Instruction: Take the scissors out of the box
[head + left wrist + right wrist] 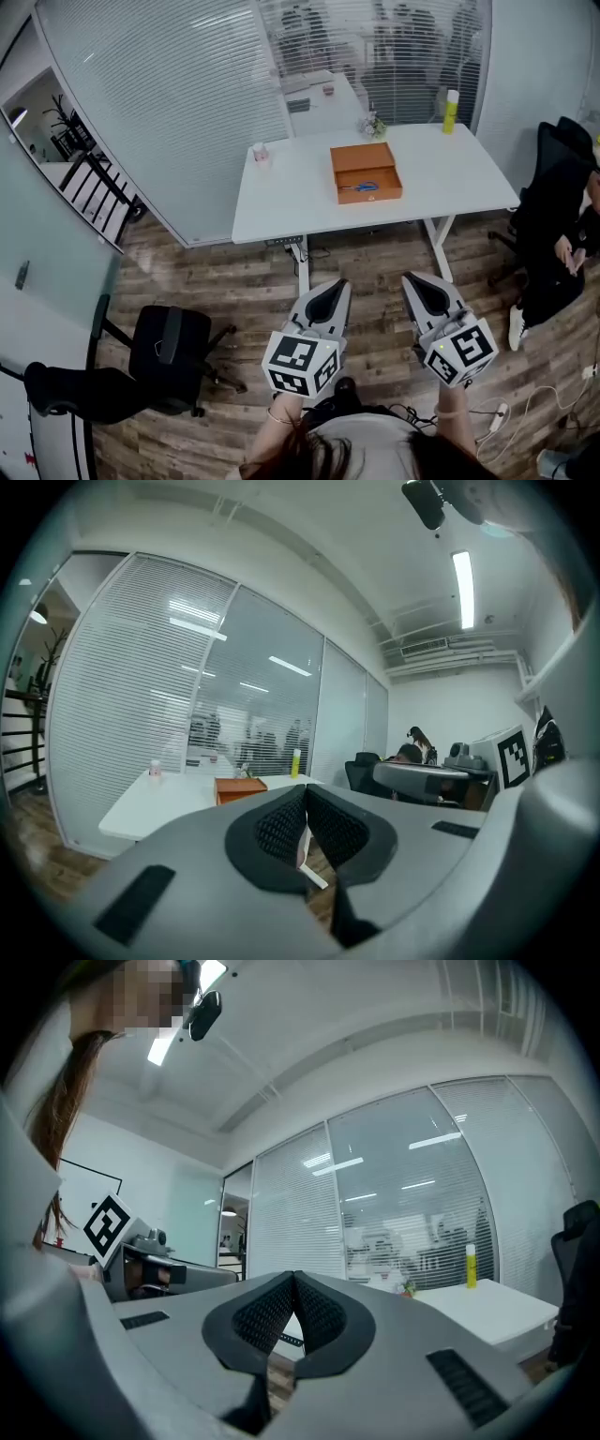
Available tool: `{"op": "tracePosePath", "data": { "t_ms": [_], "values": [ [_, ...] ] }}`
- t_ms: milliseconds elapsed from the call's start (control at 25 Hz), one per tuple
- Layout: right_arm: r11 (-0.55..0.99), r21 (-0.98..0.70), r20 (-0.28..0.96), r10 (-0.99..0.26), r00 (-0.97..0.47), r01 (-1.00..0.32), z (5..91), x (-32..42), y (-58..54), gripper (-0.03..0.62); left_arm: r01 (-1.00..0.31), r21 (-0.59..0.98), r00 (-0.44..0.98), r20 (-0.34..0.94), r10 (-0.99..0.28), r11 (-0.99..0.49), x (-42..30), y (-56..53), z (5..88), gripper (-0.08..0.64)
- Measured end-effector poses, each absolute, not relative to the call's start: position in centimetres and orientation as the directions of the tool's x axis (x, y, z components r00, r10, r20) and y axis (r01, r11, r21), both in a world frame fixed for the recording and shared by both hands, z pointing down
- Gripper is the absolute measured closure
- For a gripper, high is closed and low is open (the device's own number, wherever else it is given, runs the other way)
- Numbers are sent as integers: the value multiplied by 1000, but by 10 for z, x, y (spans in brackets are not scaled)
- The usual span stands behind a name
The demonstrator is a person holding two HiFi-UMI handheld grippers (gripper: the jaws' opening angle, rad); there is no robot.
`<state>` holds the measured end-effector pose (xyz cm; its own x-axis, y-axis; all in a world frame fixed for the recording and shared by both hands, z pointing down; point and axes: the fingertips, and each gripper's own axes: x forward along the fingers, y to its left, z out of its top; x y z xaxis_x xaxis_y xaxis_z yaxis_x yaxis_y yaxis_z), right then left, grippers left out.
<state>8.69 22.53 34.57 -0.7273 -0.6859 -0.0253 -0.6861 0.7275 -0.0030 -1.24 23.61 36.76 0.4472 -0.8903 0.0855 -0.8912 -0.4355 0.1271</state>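
- Floor: wood planks, filling the lower half of the head view.
- Glass partition: blinds shut, runs from 9 o'clock round to 12 o'clock behind the desk.
- White desk: at 12 o'clock from the person, well apart from both grippers.
- Black office chair: on the floor at 8 o'clock. A second dark chair is at 3 o'clock, with a person just beside it at the frame edge.
- Left gripper: held level, nose toward 12 o'clock. In the left gripper view its pads meet at the tips with nothing between them, so it is closed and empty.
- Right gripper: level beside the left one, same heading. Its pads are also together at the tips, so it is closed and empty.
- Brown box: open top, sits on the desk a little toward 1 o'clock of its middle.
- Scissors: blue handles, lying flat inside the box near its 6 o'clock wall.
- Yellow bottle: upright at the desk's 1 o'clock corner.
- Small plant: near the box, at its 12 o'clock.
- Small pink-topped container: at the desk's 10 o'clock corner.
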Motion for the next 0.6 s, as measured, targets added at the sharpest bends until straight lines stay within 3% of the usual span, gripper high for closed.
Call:
{"op": "tracePosePath", "data": {
  "t_ms": [600],
  "values": [
    [636,-71,-57,-771,-634,-768,344,49,153,565,-847,144,526,82,-846,-512,-51,173,375,541]
  ]
}}
